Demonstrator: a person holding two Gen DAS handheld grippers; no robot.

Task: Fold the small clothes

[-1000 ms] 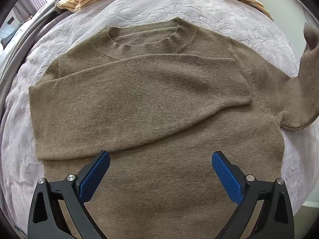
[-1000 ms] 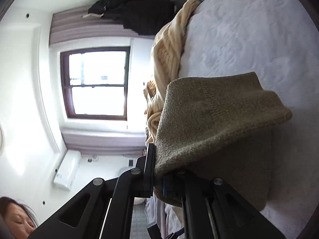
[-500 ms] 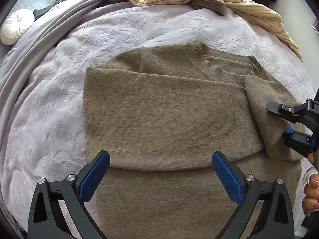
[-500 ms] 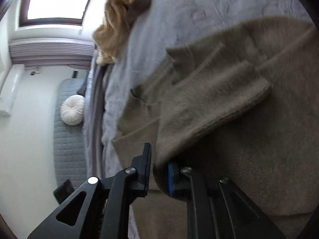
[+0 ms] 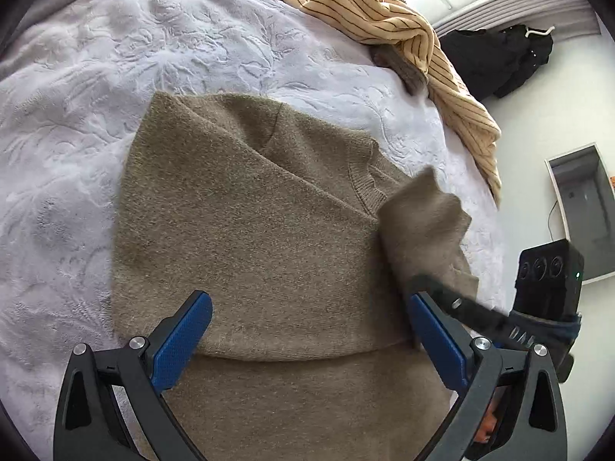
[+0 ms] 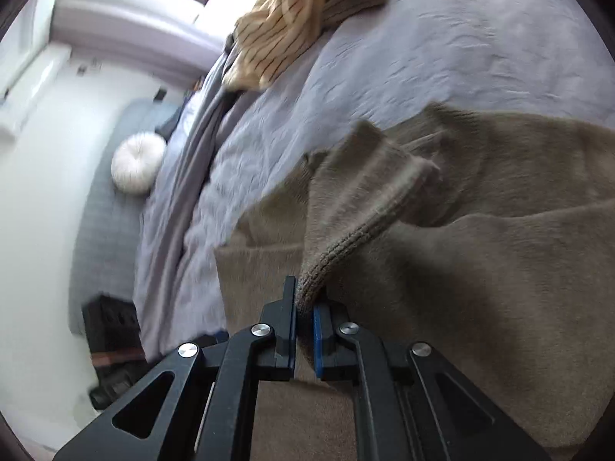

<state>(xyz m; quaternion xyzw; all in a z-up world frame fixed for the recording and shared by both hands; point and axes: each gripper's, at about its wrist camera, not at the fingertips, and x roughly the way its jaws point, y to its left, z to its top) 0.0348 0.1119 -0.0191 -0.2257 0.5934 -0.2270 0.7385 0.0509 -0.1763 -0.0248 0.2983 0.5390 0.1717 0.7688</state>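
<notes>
We've got the tan sweater (image 5: 261, 238) flat on the lilac bedspread (image 5: 77, 123), near edge cut off by the frame. Left gripper (image 5: 307, 342) hovers over it w/ jaws spread wide, nothing in them. Right gripper (image 6: 305, 330) is closing on the ribbed sleeve cuff (image 6: 346, 242), pinched btwn the pads. Cuff's blurry in the left view. Striped yellow top (image 5: 384, 15) bunched at the far side, partly out of shot.

My left tool (image 5: 307, 342) open, blue pads wide apart, nothing between them, over brown sweater (image 5: 250, 230) on bed (image 5: 77, 96). One sleeve folded across chest. My right tool (image 5: 453, 303) at right edge, holds other sleeve's cuff (image 5: 423, 215). Striped garment (image 5: 384, 19) beyond.
</notes>
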